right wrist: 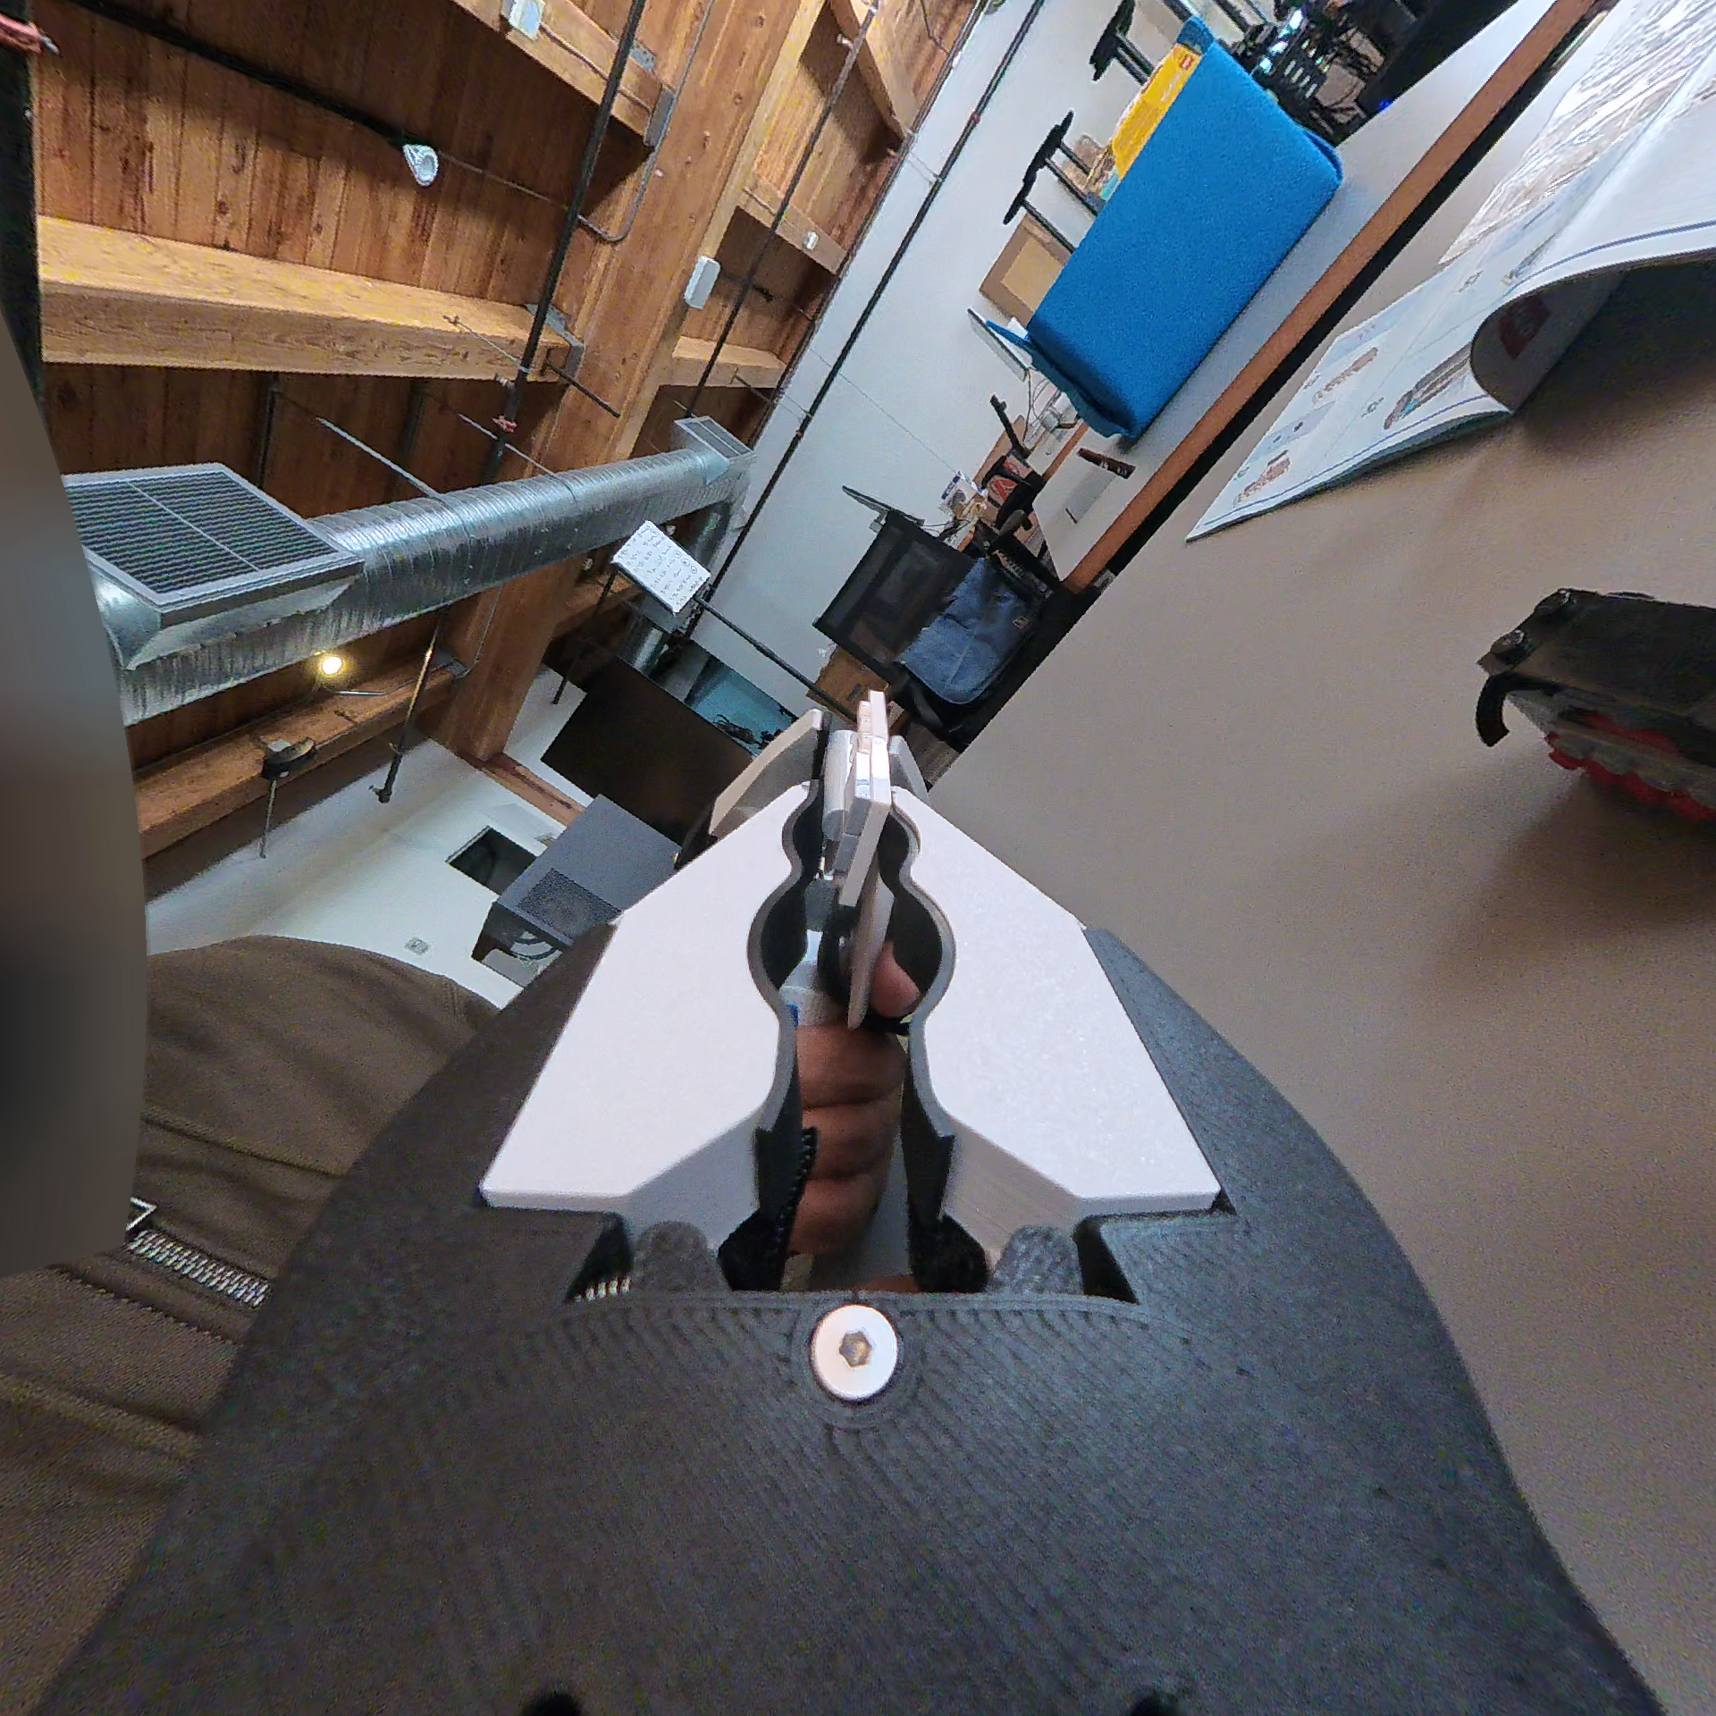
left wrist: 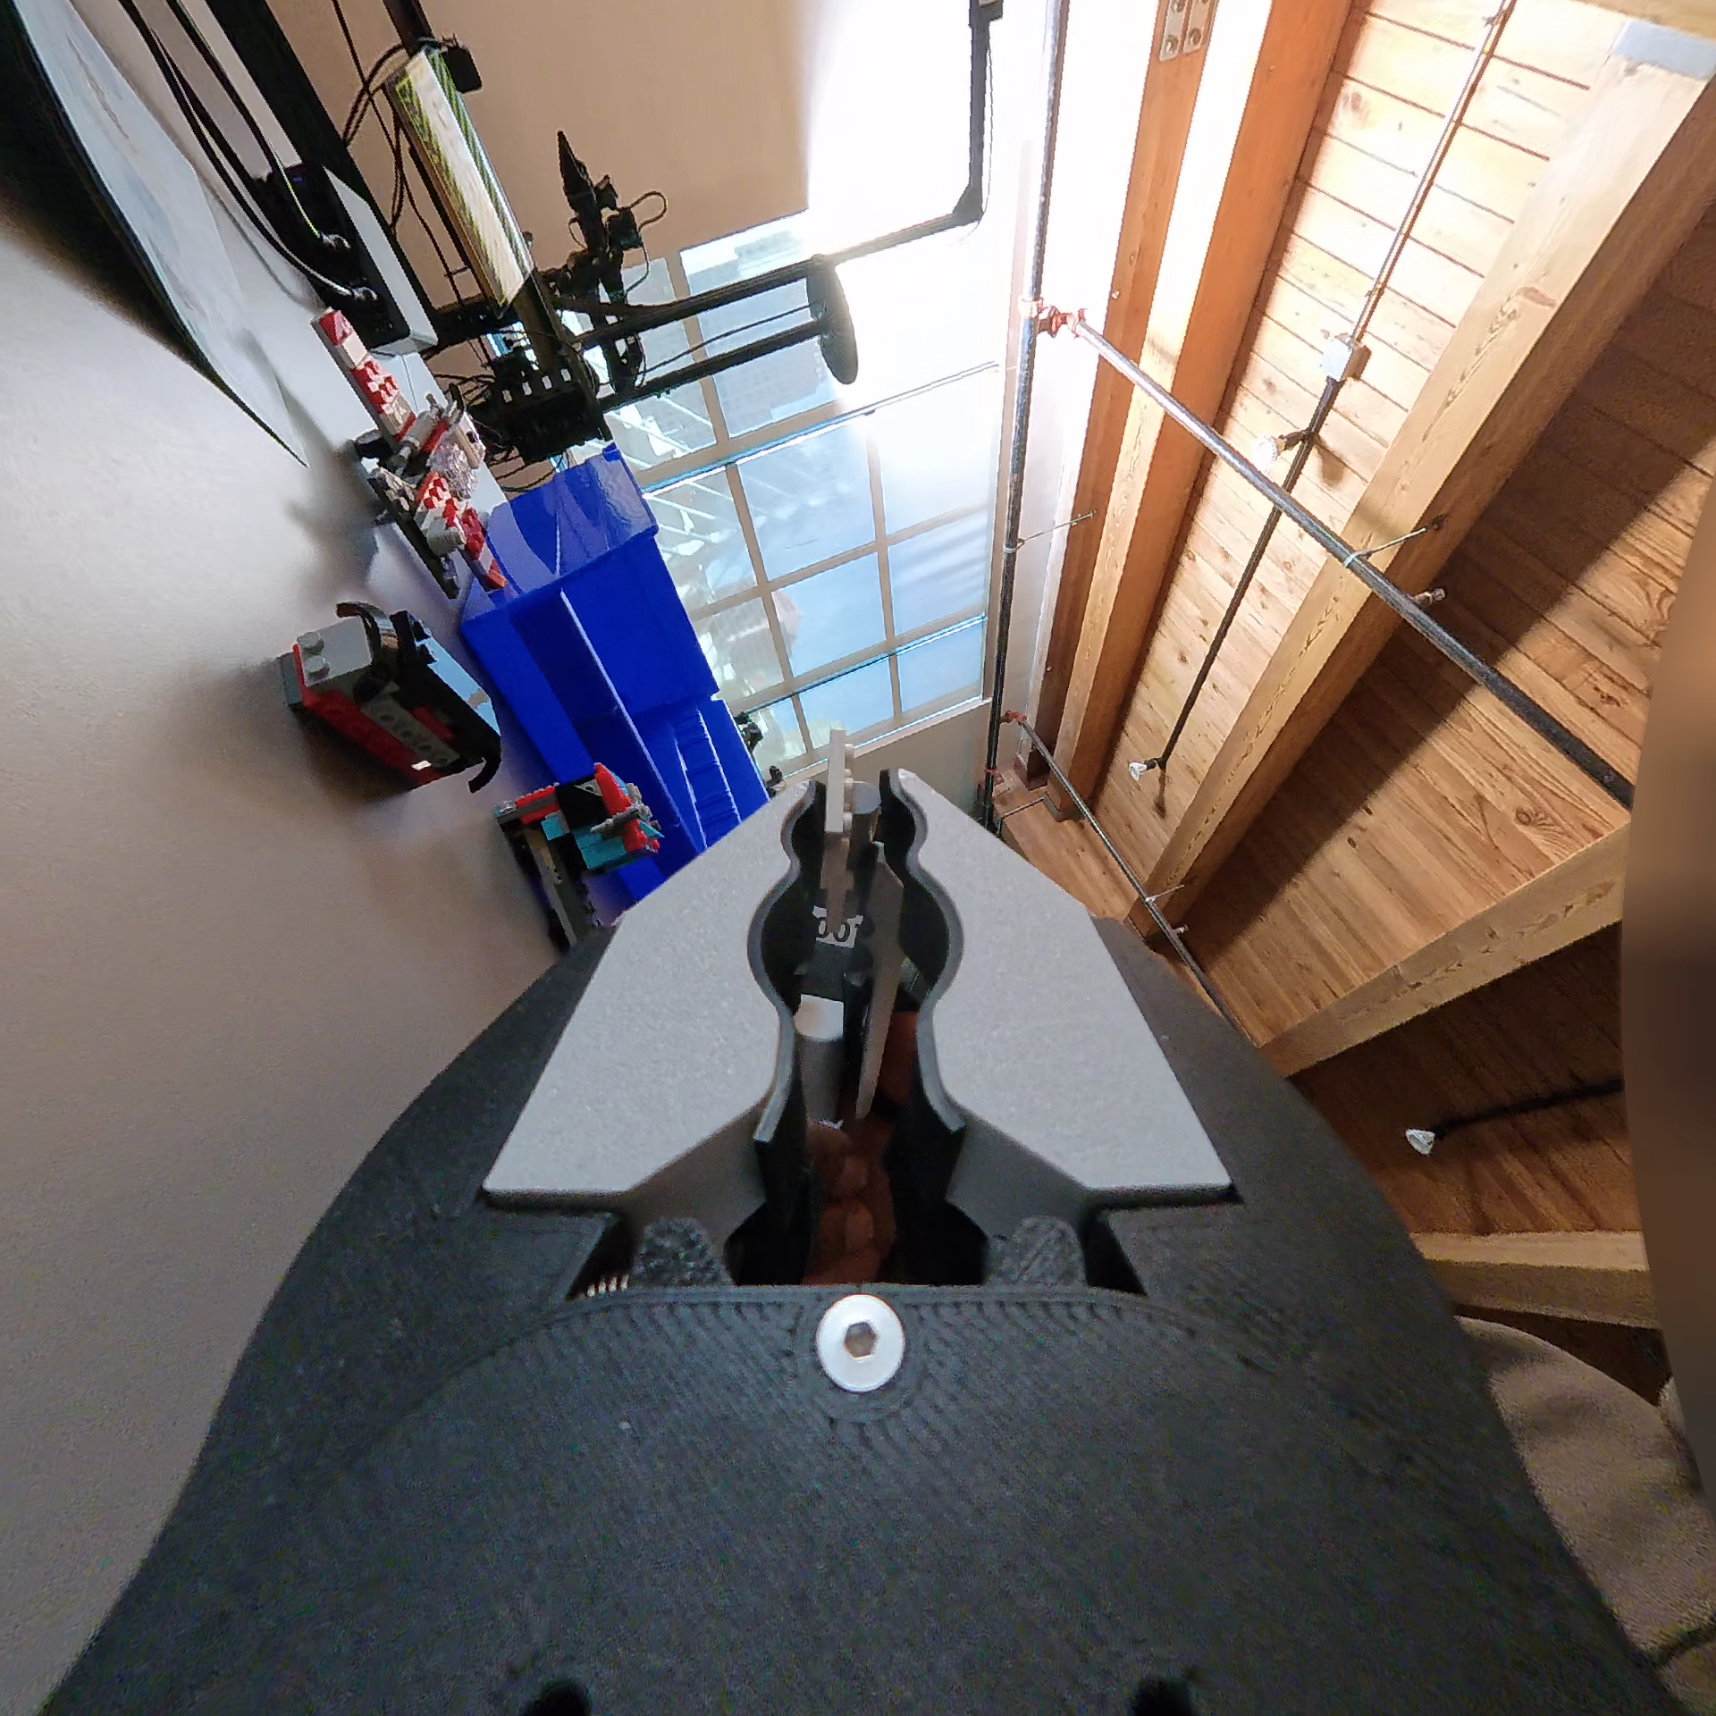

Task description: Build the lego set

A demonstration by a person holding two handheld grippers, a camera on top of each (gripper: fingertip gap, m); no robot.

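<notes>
The left gripper [left wrist: 850,817] is gripping a thin stack of pale brick plates [left wrist: 840,789], its jaws nearly closed and pressing on the flat sides, with the top of the stack poking out past the fingertips. The right gripper [right wrist: 859,771] is doing the same from the other side: jaws almost shut on white plates [right wrist: 868,789] held edge-on. Both are meeting well above the table [left wrist: 139,836], and it looks as though the two are clamping one small assembly between them, though the pictures are not settling that for certain. A hand [right wrist: 850,1096] is showing through the gap behind the right jaws.

Down on the table, a red and grey brick vehicle [left wrist: 390,692] is lying on its own, and a smaller red and teal build [left wrist: 594,822] is sitting just beside a blue bin [left wrist: 594,631]. More red and white bricks [left wrist: 418,464] are lined up farther along. An open instruction booklet [right wrist: 1486,306] is lying near the table's far edge.

Several builds are looking part-finished, with loose pieces waiting.
</notes>
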